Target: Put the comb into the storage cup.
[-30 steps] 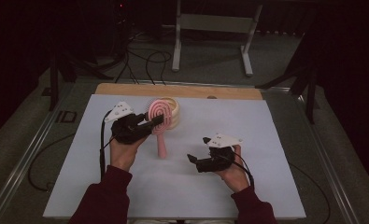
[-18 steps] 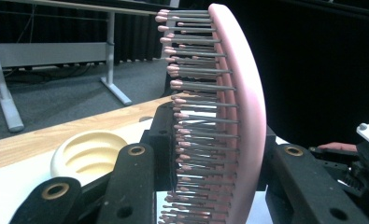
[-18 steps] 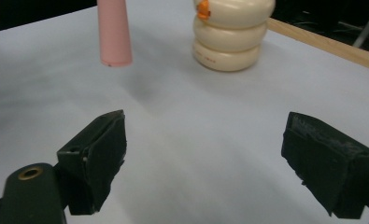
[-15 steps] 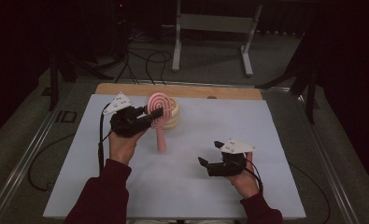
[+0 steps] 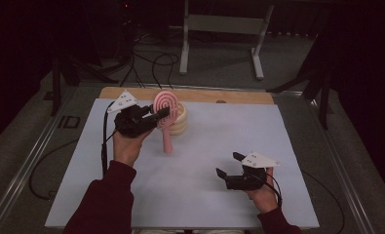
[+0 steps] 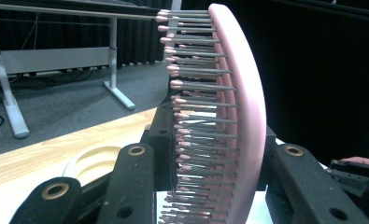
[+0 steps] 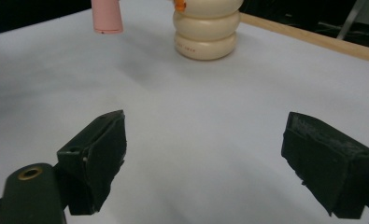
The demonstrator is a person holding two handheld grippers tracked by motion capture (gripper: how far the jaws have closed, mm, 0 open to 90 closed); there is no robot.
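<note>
A pink hairbrush [image 5: 164,108] hangs upright above the white table, head up and handle [image 5: 167,142] pointing down. My left gripper [image 5: 157,116] is shut on its head. In the left gripper view the bristles [image 6: 196,121] and pink back [image 6: 250,116] stand between the two jaws. Just behind the brush stands a cream ridged holder [image 5: 180,123], also seen low in the left gripper view [image 6: 94,162]. My right gripper [image 5: 227,164] hovers open at the near right of the table with nothing between its fingers [image 7: 100,154]; ahead of it are the holder [image 7: 208,32] and the handle's end [image 7: 106,17].
The white table top [image 5: 209,146] has a wooden strip [image 5: 229,95] along its far edge. Beyond it stand a grey metal frame [image 5: 219,24] and cables on the floor. Metal rails run along both sides of the table.
My left gripper has lifted the hairbrush a little up and away. The right gripper has drawn back toward the person and to the right, still open.
</note>
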